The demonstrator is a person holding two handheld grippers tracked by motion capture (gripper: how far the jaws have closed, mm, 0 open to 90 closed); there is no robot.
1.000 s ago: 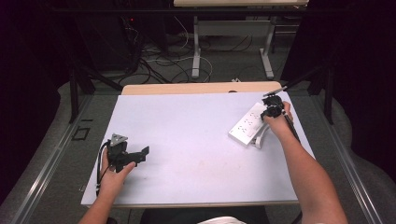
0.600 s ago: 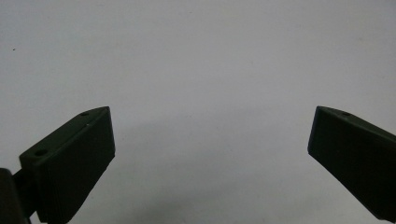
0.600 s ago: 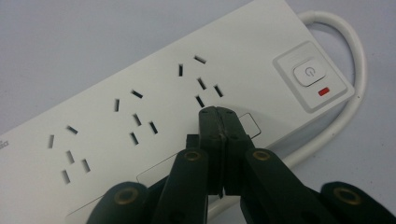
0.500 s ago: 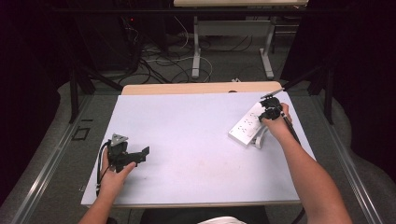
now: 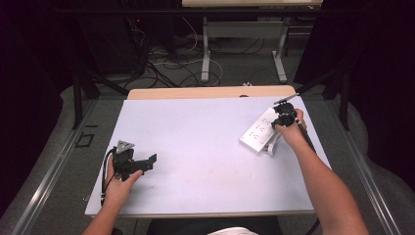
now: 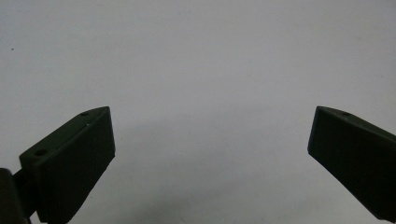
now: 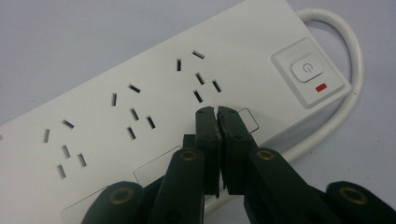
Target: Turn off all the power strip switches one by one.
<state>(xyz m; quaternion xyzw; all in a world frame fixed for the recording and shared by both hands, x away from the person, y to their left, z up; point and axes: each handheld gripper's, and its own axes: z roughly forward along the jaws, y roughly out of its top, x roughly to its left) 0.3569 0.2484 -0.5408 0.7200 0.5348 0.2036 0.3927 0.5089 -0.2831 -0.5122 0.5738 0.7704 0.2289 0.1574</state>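
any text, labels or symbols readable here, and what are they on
No words, brand names or numbers can be read in any view.
Power symbol (circle with a short stroke): on the switch button of the white power strip.
Small red bar under that button: an indicator mark, no text.
Blank outlined rectangles along the strip's near edge: nothing legible in them.

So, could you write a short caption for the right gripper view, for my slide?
Closed right gripper poised over a white power strip, near its switch with a red indicator.
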